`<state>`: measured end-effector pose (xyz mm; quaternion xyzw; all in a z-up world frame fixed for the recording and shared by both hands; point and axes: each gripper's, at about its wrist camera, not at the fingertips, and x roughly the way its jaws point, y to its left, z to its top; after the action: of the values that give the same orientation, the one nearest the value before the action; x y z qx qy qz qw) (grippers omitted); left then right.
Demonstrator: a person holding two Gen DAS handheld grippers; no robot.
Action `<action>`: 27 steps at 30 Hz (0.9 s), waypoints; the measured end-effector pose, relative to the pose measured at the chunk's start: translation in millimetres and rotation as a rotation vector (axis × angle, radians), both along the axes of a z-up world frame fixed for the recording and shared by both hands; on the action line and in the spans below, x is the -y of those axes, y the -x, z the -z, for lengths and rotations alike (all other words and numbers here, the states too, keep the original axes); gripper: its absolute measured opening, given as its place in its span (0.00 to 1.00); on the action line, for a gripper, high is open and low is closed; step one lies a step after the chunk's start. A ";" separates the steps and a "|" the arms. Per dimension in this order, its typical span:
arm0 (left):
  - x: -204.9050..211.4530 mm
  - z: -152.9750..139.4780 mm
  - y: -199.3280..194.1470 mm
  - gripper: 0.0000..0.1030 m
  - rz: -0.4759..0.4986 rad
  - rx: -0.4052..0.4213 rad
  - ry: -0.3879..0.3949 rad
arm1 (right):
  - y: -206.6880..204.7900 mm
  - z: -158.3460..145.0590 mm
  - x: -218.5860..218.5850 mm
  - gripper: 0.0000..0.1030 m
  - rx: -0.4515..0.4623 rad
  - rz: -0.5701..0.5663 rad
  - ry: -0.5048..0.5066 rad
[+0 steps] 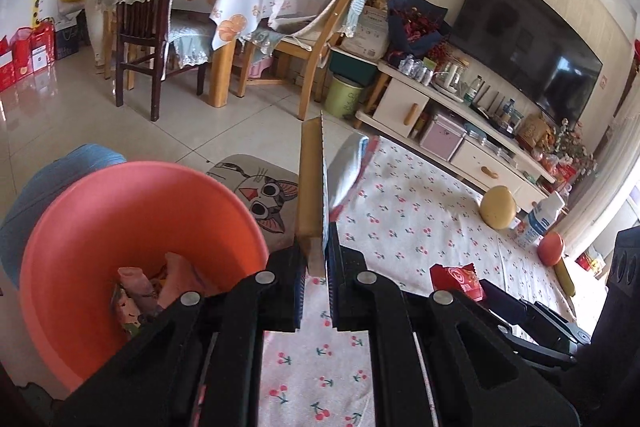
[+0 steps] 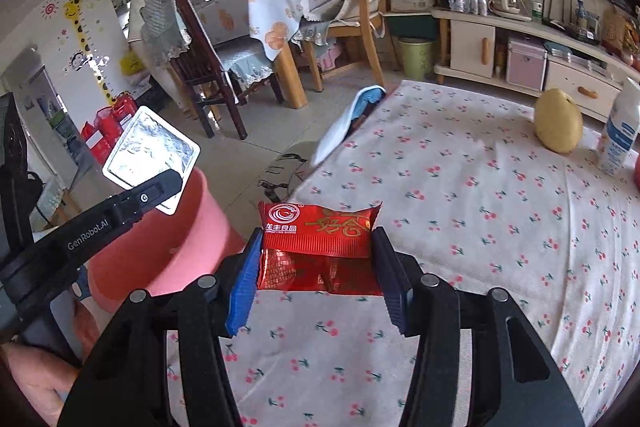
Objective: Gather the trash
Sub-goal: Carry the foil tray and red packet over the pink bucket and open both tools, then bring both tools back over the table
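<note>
My left gripper [image 1: 318,263] is shut on a flat foil-lined packet [image 1: 312,187], seen edge-on, beside the rim of the pink trash bin [image 1: 100,211]. In the right wrist view the same packet [image 2: 150,149] shows its silver face over the bin [image 2: 176,239], held by the left gripper [image 2: 170,193]. The bin holds several wrappers [image 1: 140,291]. My right gripper [image 2: 316,251] is shut on a red snack wrapper [image 2: 320,247], just above the cherry-print tablecloth [image 2: 480,227]. The red wrapper also shows in the left wrist view [image 1: 456,279].
On the table's far side lie a yellow pear [image 2: 558,127], a milk bottle [image 2: 620,131] and a red fruit [image 1: 551,247]. A blue-white cloth [image 2: 348,119] hangs off the table edge. Chairs, a dining table and a green bin [image 2: 416,57] stand beyond.
</note>
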<state>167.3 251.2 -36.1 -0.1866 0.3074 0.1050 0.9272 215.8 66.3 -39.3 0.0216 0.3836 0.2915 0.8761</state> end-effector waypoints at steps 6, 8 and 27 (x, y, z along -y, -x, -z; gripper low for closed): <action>-50.5 3.6 8.3 0.10 -0.137 -0.035 0.030 | -0.9 -5.2 -60.5 0.53 0.010 -0.087 0.020; -66.3 6.6 12.4 0.10 -0.181 -0.046 0.051 | 0.9 -4.1 -78.6 0.53 0.010 -0.112 0.025; -131.1 25.8 34.1 0.70 -0.404 -0.068 0.171 | 21.5 17.2 -161.0 0.83 0.061 -0.226 0.106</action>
<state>133.2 382.4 -61.9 -0.3185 0.3024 0.2684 0.8574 194.3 227.3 -56.4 -0.0769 0.3717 0.3681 0.8488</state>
